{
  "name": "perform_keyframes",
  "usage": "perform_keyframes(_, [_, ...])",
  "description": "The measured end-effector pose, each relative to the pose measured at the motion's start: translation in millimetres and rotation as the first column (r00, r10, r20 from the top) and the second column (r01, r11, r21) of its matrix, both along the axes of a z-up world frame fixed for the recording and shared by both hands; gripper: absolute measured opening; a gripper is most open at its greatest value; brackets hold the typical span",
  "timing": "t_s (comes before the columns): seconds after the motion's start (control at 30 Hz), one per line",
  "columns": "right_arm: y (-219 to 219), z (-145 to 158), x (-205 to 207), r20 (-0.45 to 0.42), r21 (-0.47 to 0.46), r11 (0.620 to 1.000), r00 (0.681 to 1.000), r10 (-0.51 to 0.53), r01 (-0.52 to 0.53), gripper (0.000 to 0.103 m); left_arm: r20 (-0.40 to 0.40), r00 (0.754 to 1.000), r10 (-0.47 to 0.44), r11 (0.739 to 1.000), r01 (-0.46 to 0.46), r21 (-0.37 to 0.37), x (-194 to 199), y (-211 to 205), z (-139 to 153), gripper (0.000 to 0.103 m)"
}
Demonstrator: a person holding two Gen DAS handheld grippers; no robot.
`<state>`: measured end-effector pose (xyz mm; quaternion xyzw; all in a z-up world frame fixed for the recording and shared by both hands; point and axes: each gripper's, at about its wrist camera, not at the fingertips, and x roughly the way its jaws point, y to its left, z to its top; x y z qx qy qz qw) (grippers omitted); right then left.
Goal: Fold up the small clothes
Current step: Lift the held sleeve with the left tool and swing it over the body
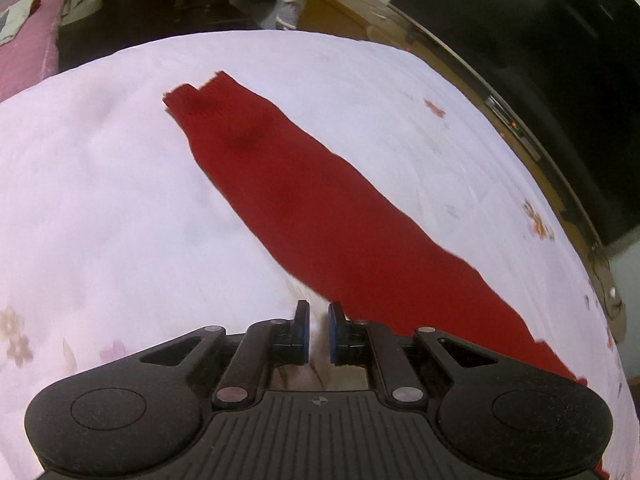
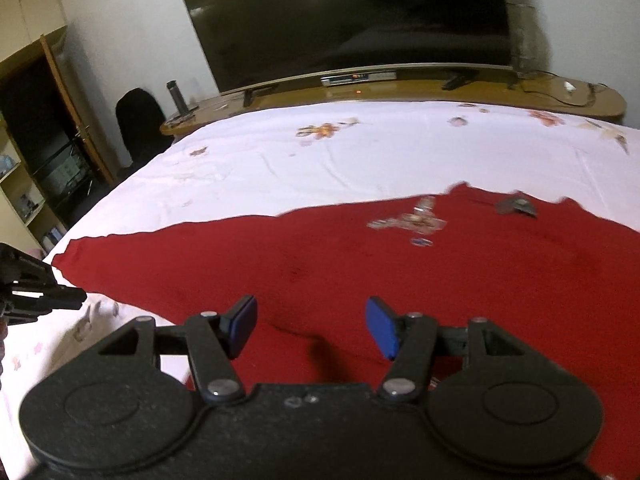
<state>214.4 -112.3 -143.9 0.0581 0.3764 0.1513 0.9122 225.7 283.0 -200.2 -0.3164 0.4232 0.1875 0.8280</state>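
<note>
Red knitwear lies spread flat on a white flowered bedsheet, waiting for its first fold. Seen from the left wrist, a long sleeve of the red sweater runs from near right to far left, its ribbed cuff at the far end. The left gripper hovers at the sleeve's near edge with its blue pads almost together and only a sliver of sheet between them — nothing appears pinched, though a thin bite of fabric cannot be ruled out. The right gripper hangs over the sweater's body, jaws spread wide and empty, a small decoration and the neckline label farther off. Laid out this flat, the garment seems ready for the sleeve to be carried inward across the body, the open right claw likely placed to steady or take hold of the cloth. A television and low wooden shelf stand beyond the bed's far edge.
</note>
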Motion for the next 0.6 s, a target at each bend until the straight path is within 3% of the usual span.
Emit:
perform_keyframes(0.5, [56, -18, 34, -0.043, -0.018, 0.999, 0.998, 0.036, -0.037, 0.060, 0.046, 0.994, 0.095, 0.977, -0.084, -0.194, 28, 68, -22, 0.007])
perform_keyframes(0.6, [56, -20, 34, -0.048, -0.024, 0.999, 0.998, 0.037, -0.038, 0.060, 0.055, 0.991, 0.124, 0.978, -0.112, -0.177, 20, 73, -16, 0.008])
